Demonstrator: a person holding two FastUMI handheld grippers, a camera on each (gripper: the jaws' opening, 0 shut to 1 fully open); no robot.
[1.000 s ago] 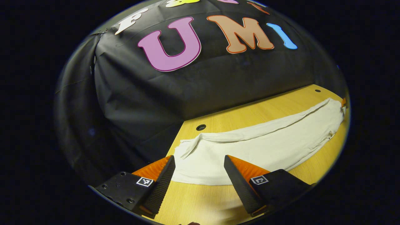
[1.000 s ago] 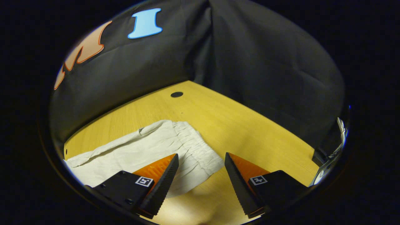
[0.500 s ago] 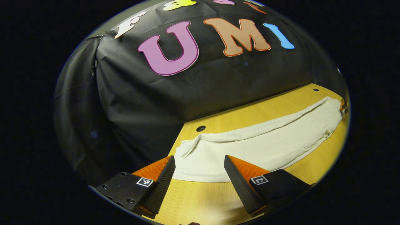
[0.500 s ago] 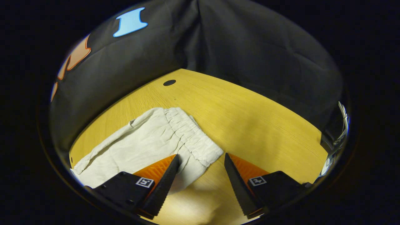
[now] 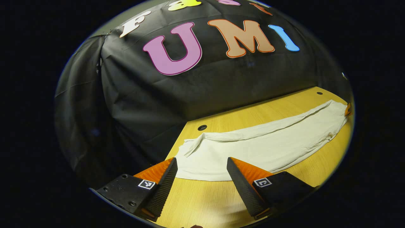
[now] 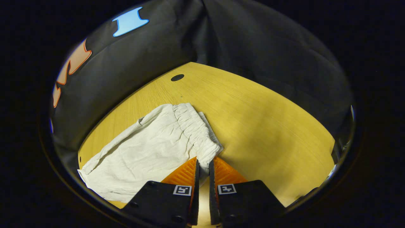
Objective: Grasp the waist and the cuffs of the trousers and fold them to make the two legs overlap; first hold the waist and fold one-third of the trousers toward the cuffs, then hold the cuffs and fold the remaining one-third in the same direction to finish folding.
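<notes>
cream trousers [image 5: 253, 148] spread flat on the wooden bench [image 5: 205, 202], stretching from lower centre to the right edge of the left gripper view. left hand-held gripper [image 5: 201, 172] spread wide — hovering just short of the cuff end, touching nothing. in the right gripper view, right hand-held gripper [image 6: 202, 172] pressed nearly together at bottom centre, pinching the near corner of the gathered waistband [image 6: 196, 133] — trousers [image 6: 148, 155] running off to the lower left across the bench [image 6: 269, 126].
</notes>
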